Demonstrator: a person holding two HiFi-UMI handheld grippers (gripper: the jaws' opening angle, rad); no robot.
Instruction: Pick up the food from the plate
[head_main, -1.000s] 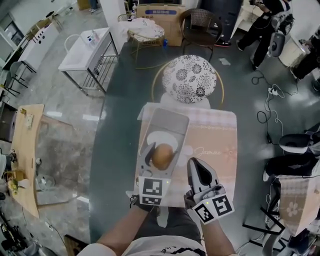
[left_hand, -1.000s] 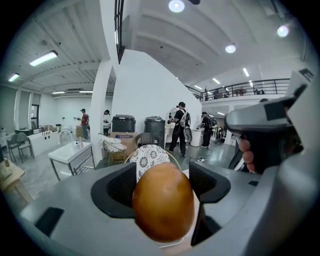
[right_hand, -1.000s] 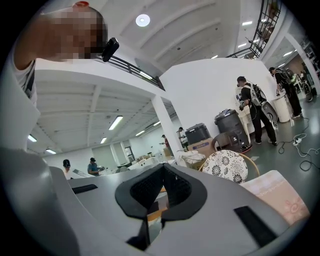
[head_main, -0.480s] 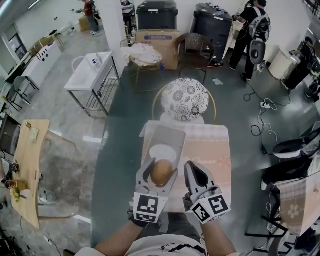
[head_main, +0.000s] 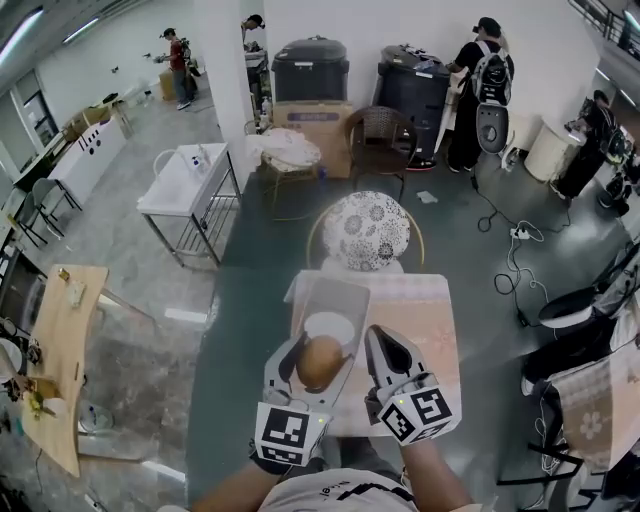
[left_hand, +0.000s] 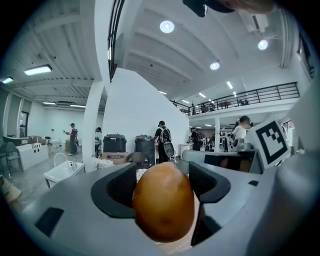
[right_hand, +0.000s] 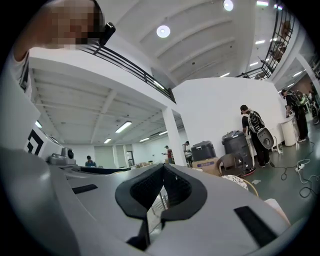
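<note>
Brown egg-shaped food (head_main: 320, 362) sits low in the centre of the head view, clamped between the left gripper's (head_main: 318, 347) fingers (left_hand: 112, 187). Over the last second the bench (head_main: 425, 325), grey tray (head_main: 338, 290) and white plate (head_main: 330, 325) have shrunk in that view while gripper and food kept their size. I judge the food has been lifted off the plate, so the pick-up is essentially made. In the left gripper view its long axis stands upright, narrower end up, gripped across its width. The right gripper's (head_main: 381, 338) fingers are drawn together on nothing.
</note>
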